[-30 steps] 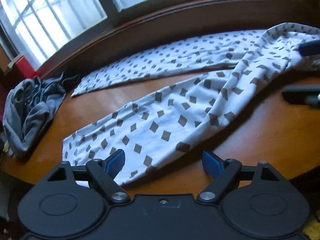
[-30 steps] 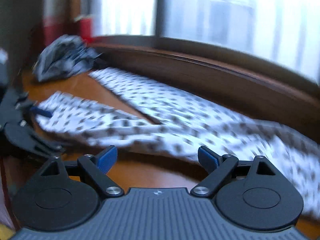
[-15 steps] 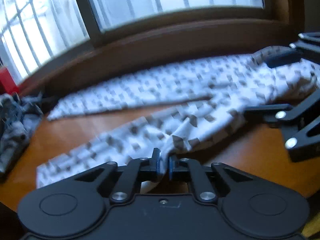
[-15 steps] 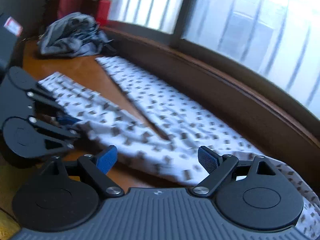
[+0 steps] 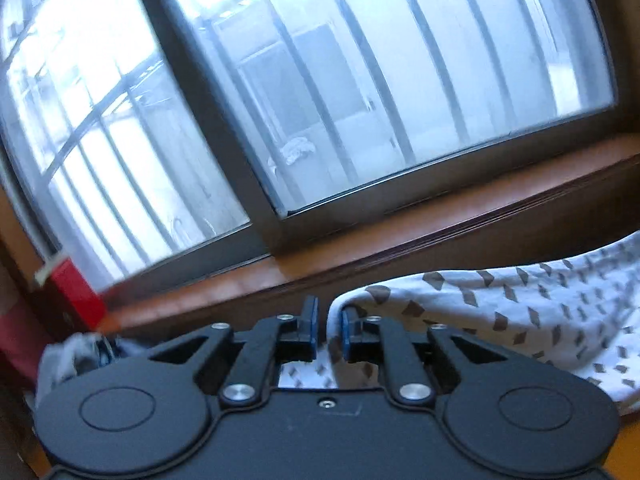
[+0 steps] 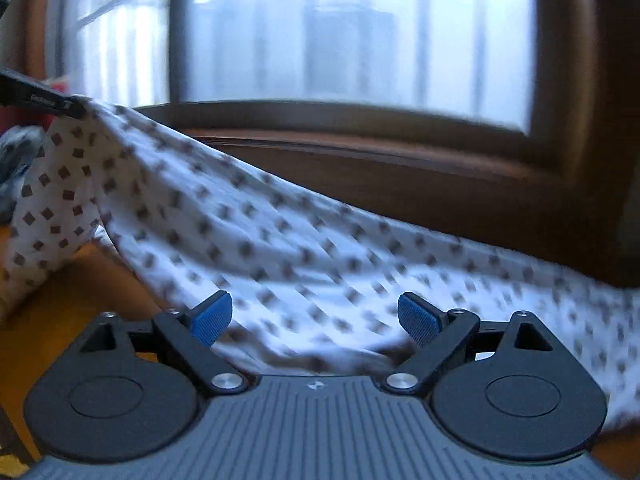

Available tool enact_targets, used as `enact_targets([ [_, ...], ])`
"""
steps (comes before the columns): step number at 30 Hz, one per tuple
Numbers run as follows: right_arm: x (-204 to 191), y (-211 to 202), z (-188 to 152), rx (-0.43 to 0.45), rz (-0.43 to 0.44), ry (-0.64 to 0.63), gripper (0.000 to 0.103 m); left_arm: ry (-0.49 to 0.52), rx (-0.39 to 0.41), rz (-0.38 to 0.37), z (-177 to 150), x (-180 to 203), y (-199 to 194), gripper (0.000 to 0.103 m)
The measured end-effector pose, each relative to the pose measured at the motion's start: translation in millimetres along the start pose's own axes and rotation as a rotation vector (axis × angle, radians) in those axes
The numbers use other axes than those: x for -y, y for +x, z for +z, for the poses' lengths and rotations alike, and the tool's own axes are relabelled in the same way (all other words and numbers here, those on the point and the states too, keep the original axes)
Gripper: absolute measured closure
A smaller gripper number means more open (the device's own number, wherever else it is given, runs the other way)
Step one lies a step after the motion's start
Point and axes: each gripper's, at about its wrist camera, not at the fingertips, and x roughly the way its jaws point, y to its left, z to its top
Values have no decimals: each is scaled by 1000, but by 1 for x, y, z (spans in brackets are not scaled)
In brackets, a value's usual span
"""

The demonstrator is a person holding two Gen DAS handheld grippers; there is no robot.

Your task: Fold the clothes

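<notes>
Trousers (image 6: 280, 240) hang lifted off the surface (image 6: 80, 280), one leg clamped in the left claw (image 5: 329, 334) at ten o'clock. Right claw (image 6: 314, 316) gapes, cloth between; better pinch before carrying across.

The left hand-held gripper (image 5: 329, 334) was closed tight on a fold of the cloth (image 5: 520, 312), which stuck up between its blue pads (image 5: 310, 320). It was lifted and pointed at the window. The right hand-held gripper (image 6: 316, 314) was wide open, its pads (image 6: 211, 317) touching nothing.
</notes>
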Motion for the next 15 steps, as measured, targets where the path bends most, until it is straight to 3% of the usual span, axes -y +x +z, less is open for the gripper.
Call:
enact_targets([
  [6,16,8,-7,-23,-55,126,11,117,-125,-6,3,20,97,86],
  [11,12,11,-11,-71,-103,118,11,92,-203,-38,-11,24,143,86],
  [13,5,8,-12,-91,-142,69,11,97,-225,-38,-18,25,154,82],
  [15,0,5,-13,-101,-174,56,11,108,-257,-34,-27,26,166,72],
])
